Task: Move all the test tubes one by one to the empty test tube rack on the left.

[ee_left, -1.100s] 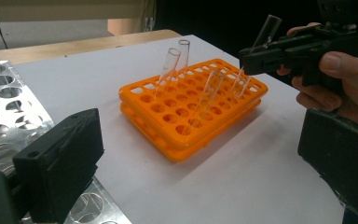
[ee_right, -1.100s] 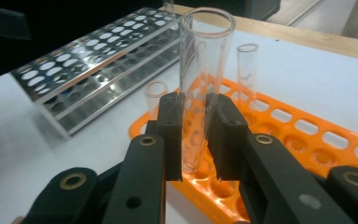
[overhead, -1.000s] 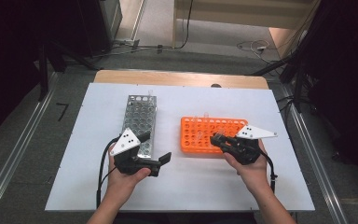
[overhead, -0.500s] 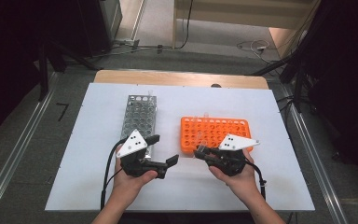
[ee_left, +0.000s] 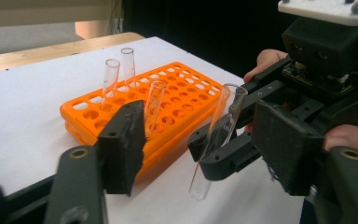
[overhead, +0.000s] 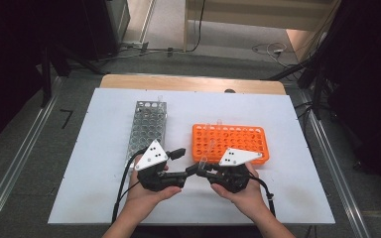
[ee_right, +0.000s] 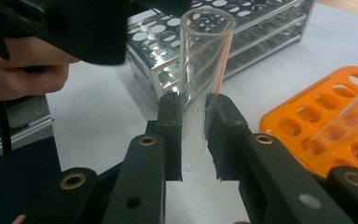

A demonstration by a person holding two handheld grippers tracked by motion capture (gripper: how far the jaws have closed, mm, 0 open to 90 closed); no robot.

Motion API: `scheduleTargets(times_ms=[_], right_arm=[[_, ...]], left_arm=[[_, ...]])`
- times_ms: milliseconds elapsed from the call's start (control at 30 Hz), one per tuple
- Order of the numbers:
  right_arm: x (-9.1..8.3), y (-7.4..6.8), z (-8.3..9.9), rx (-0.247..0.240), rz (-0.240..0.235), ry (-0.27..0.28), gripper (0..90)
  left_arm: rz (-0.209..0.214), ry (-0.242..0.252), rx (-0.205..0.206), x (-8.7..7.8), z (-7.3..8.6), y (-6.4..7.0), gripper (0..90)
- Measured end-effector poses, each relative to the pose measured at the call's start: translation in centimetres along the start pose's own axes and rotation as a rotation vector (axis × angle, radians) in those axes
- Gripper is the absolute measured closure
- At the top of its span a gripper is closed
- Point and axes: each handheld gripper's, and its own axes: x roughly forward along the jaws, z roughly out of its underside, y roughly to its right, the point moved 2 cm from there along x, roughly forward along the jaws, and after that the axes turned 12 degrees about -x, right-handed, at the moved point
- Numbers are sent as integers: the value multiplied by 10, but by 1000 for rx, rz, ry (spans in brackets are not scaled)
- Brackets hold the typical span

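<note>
Clear glass test tube [ee_right: 200,70], smooth and round, pinched in my right gripper [ee_right: 193,135] beside the orange rack [ee_right: 326,121]; my left gripper [ee_left: 233,154] wide apart.

Grey floor [overhead: 218,62], loose cables [overhead: 270,49], wooden furniture [overhead: 258,12] behind.

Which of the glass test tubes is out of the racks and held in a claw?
The tube clamped by the right claw, hanging above the table; the other three tubes stand in the orange rack.
</note>
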Motion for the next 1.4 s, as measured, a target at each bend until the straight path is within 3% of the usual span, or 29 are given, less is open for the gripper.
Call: scheduleTargets(times_ms=[500, 1033, 1100, 1200, 1333, 1400], right_arm=[[6, -14, -8, -24, -44, 5, 741], [8, -13, -7, 0, -53, 0, 733], [8, -13, -7, -2, -58, -1, 684], [8, -13, -6, -5, -80, -13, 537], [4, -11, -5, -8, -50, 0, 288], [0, -8, -5, -3, -37, 10, 214]], left_arm=[[38, -26, 48, 10, 4, 12, 712], [7, -16, 72, 10, 4, 11, 757], [-4, -6, 77, 9, 3, 11, 758], [-6, 11, 66, 6, 1, 9, 758], [-18, 14, 54, 3, -1, 4, 758], [-21, 18, 50, 1, -2, 1, 758]])
